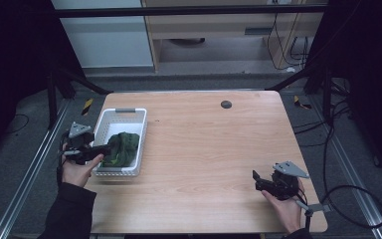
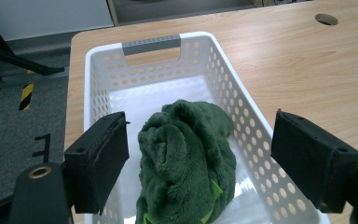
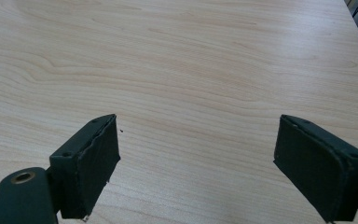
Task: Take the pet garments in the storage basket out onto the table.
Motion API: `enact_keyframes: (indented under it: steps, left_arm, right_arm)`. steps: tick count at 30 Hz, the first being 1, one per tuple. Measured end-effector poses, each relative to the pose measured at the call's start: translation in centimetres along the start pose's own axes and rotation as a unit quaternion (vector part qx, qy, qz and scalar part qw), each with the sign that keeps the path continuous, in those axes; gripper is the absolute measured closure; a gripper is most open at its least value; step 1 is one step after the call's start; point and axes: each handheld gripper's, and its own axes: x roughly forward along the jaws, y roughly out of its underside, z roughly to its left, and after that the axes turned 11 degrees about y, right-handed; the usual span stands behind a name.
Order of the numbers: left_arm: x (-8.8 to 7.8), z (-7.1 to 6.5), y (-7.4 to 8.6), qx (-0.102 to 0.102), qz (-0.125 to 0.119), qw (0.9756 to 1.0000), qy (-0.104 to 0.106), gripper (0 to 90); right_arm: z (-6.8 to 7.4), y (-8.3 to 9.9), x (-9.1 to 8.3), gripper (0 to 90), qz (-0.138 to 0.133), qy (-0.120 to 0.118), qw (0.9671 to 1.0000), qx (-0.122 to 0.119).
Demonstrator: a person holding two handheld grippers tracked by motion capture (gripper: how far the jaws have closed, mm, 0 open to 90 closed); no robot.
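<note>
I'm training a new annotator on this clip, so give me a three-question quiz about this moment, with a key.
1. True or false: the left gripper is clamped shut on the green cloth.
2. Where does the green cloth lie? A) on the bare table B) inside the white basket C) in the right gripper
3. Fill in: below the right gripper's open jaws there is only the wooden ____.

Key:
1. False. In the left gripper view its jaws stand wide apart, one on each side of the cloth.
2. B. The cloth sits bunched at the near end of the basket.
3. Table.
</note>
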Motion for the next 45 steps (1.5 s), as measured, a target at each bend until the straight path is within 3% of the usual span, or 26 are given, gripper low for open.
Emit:
enact_keyframes:
  steps: [22, 45]
  left_arm:
    - [3.0, 1.3, -1.2, 0.005, 0.051, 0.9986, -0.012, 15.7]
    - [5.0, 2.5, -1.9, 0.002, 0.112, 0.9936, -0.014, 15.0]
  right_arm:
    - [-0.1, 0.1, 0.1, 13.9, -0.001, -0.003, 1.0, -0.004]
    - [0.0, 0.1, 0.4, 13.8, 0.009, -0.006, 0.9999, -0.005]
